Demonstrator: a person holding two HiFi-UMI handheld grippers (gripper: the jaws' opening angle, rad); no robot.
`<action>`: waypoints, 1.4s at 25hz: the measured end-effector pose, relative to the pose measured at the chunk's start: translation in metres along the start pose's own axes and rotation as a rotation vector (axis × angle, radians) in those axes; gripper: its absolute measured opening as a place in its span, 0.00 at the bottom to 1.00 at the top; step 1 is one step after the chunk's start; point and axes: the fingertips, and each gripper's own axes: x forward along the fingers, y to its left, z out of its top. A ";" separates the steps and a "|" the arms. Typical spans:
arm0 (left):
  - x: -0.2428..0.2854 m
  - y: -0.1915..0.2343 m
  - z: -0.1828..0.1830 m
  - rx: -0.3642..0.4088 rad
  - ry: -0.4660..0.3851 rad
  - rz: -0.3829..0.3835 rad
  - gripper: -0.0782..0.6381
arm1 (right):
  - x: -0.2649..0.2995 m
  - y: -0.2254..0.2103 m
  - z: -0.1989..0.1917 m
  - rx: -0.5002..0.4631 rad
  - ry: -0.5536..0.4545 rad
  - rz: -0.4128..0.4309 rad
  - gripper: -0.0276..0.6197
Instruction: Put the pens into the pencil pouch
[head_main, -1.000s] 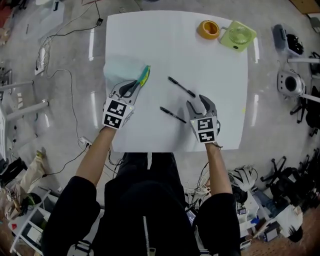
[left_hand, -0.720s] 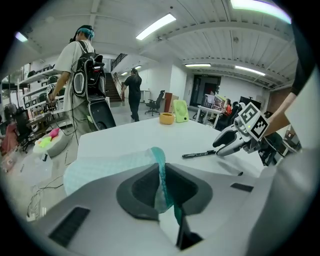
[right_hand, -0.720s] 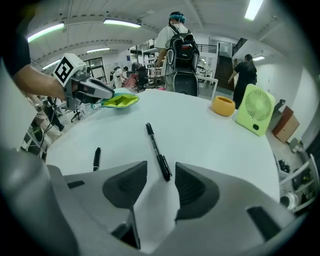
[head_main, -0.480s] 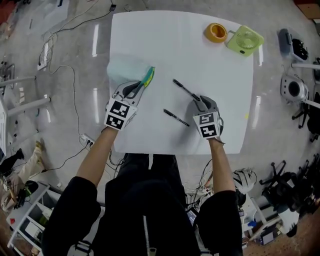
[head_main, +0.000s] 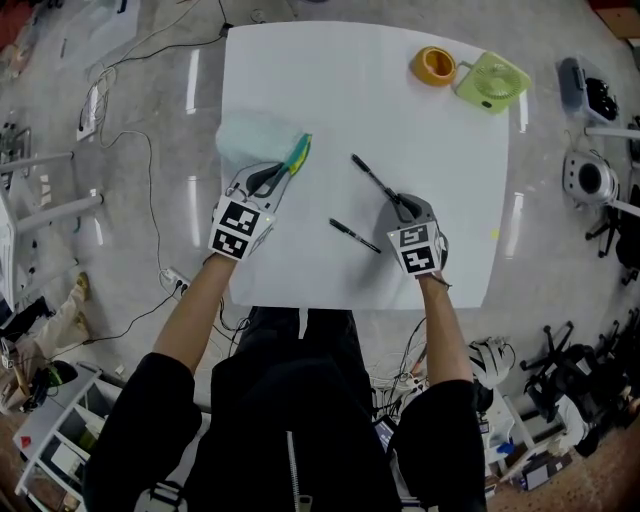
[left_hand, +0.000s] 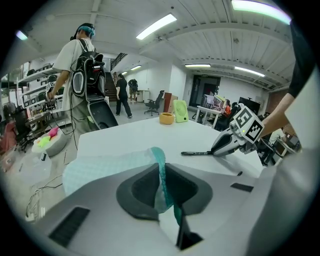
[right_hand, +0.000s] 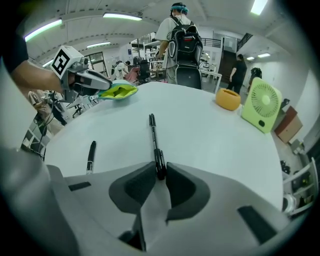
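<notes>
Left gripper (head_main: 281, 176) clamps pencil pouch (head_main: 250, 142) edge. Right gripper (head_main: 402, 204), jaws just closing, pinches 1 pen (head_main: 372, 177) by its end; 2nd pen (head_main: 355, 236) lies beside.

From where I stand, the left gripper (left_hand: 162, 176) has its dark jaws closed tight on the teal edge of a pale mint, soft fabric pencil pouch (left_hand: 107, 167). The pouch's body spreads over the white table (left_hand: 125, 134) toward nine o'clock. Out at two o'clock the right gripper (left_hand: 216, 150), marker cube on top, tips down onto one end of a slim black pen (left_hand: 196, 153) lying on the table. Its jaws have just been closing with that pen end between them. At twelve o'clock, near the far table edge, an orange round roll (left_hand: 166, 118) sits just beside a small light-green desk fan (left_hand: 180, 110). At ten o'clock a person (left_hand: 82, 75) with a black backpack stands beyond the table.
</notes>
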 end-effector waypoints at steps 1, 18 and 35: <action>0.000 0.001 0.000 0.000 0.001 0.001 0.18 | 0.000 0.000 0.000 -0.006 0.001 0.000 0.16; -0.002 0.004 0.001 0.027 -0.011 0.009 0.18 | -0.044 0.007 0.020 -0.049 -0.089 -0.009 0.14; -0.002 -0.001 0.007 0.037 -0.021 -0.010 0.18 | -0.044 0.052 0.067 -0.136 -0.116 0.102 0.14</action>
